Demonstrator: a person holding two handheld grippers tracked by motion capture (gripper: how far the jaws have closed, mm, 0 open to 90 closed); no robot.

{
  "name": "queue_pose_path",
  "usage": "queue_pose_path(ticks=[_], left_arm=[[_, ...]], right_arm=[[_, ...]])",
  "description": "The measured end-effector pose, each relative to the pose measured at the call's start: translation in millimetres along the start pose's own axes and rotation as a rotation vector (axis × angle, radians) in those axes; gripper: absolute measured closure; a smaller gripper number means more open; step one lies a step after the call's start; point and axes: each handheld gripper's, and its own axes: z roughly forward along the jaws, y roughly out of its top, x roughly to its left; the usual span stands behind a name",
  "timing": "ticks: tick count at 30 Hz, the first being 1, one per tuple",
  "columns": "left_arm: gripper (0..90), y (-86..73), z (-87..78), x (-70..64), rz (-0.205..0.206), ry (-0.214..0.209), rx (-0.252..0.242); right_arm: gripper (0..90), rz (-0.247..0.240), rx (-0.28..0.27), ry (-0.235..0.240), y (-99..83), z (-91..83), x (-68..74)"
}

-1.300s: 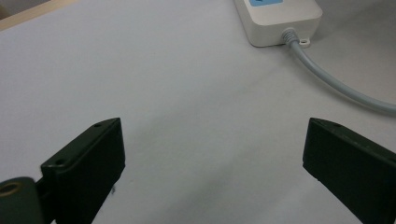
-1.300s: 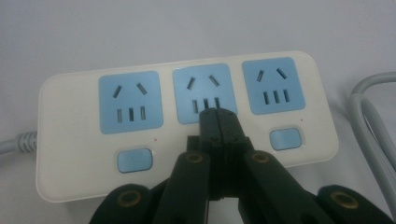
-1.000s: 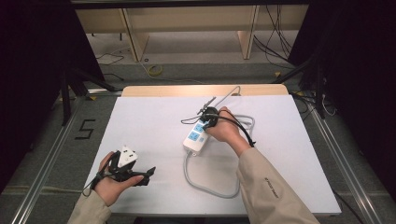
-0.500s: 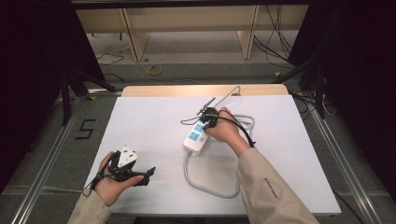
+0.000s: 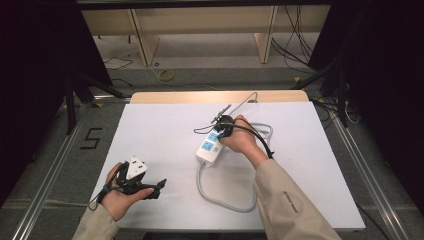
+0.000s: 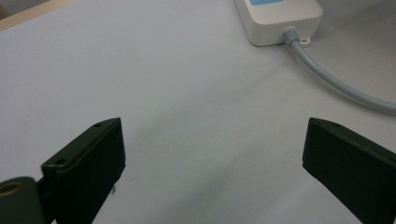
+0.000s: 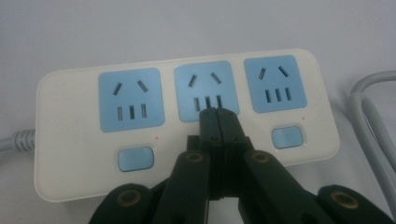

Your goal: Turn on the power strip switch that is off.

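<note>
Right gripper view — right tool (image 7: 218, 112) clenched, tips over power strip (image 7: 187, 121); left tool (image 6: 212, 172) spread wide, empty.

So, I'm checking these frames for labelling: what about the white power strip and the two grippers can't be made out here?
- Middle switch of the white three-socket power strip: right gripper view, hidden behind the shut right gripper.
- Whether those tips press anything: same view, contact hidden.
- The strip's grey cable: left gripper view, cut off by the right edge.
- Open left gripper: jaws cut off at the bottom edge.
</note>
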Motion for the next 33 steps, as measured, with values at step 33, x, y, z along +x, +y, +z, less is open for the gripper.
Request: queue_pose_path(ticks=[33], left_arm=[[5.6, 0.1, 0.4, -0.5, -0.003, 0.000, 0.000]], right_arm=[[90.0, -0.006, -0.023, -0.014, -1.3, -1.6, 1.8]])
